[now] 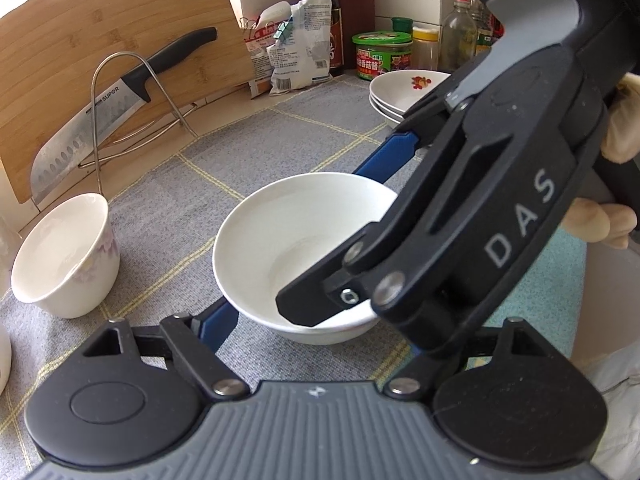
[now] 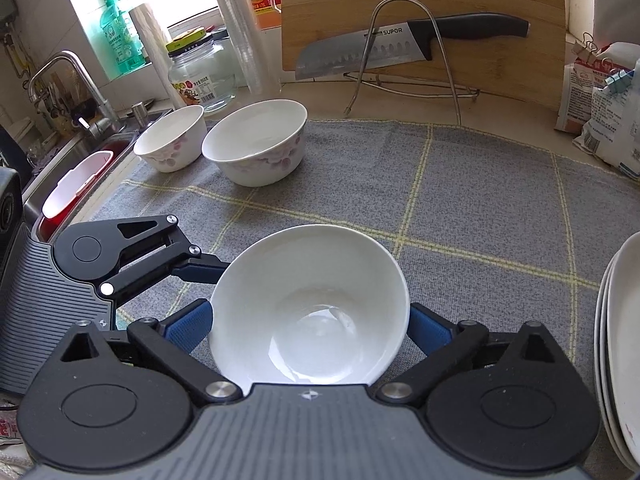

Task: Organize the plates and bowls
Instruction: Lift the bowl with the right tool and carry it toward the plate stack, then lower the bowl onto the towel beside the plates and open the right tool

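Progress, as we judged: plates (image 2: 618,344) stacked; plain bowl (image 2: 308,308) on tabletop (image 2: 480,184), flowered bowls (image 2: 256,140) unnested. Right claw (image 2: 310,320) apart around plain bowl; left claw (image 1: 304,240) apart, astride it.

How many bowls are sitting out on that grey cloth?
3. A plain white bowl sits nearest, between the two handheld tools. Two flowered bowls stand side by side at the cloth's far left: the larger, the smaller. Others may be hidden.
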`<state>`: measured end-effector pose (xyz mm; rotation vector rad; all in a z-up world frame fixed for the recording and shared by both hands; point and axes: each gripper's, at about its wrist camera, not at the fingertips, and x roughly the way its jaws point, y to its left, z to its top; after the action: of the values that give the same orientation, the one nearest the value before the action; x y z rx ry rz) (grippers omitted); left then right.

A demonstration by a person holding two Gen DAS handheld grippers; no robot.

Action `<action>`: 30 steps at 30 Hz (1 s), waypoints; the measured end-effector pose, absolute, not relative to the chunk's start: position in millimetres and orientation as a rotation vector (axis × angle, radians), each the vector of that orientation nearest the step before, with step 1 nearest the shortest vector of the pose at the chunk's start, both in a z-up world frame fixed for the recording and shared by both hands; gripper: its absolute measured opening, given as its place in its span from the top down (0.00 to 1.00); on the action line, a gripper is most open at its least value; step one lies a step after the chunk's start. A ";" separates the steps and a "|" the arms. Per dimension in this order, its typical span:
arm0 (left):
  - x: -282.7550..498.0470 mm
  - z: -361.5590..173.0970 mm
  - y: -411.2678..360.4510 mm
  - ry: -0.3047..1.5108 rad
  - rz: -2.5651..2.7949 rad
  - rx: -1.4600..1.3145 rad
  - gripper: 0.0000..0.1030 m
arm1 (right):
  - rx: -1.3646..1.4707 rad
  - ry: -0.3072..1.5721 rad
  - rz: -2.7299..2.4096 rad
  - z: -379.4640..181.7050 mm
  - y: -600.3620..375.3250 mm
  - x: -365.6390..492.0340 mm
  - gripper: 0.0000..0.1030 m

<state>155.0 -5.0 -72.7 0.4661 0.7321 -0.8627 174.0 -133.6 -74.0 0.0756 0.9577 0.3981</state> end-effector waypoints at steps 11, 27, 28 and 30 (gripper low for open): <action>146.4 -70.0 17.6 0.764 -0.819 0.363 0.12 | -0.020 0.929 0.376 -57.8 -129.1 170.9 0.00; 133.9 -56.8 83.6 0.771 -0.441 0.213 0.12 | -0.309 0.804 0.530 -26.4 -88.7 201.1 0.00; 134.0 -56.1 87.6 0.771 -0.412 0.203 0.12 | -0.324 0.802 0.542 -26.4 -84.8 204.7 0.00; 133.4 -54.2 100.0 0.764 -0.337 0.181 0.12 | -0.342 0.801 0.564 -27.4 -78.1 211.7 0.00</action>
<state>133.4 100.0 -54.2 0.1807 0.7639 -0.3375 211.7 -78.1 -27.4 -0.3415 0.8009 0.5637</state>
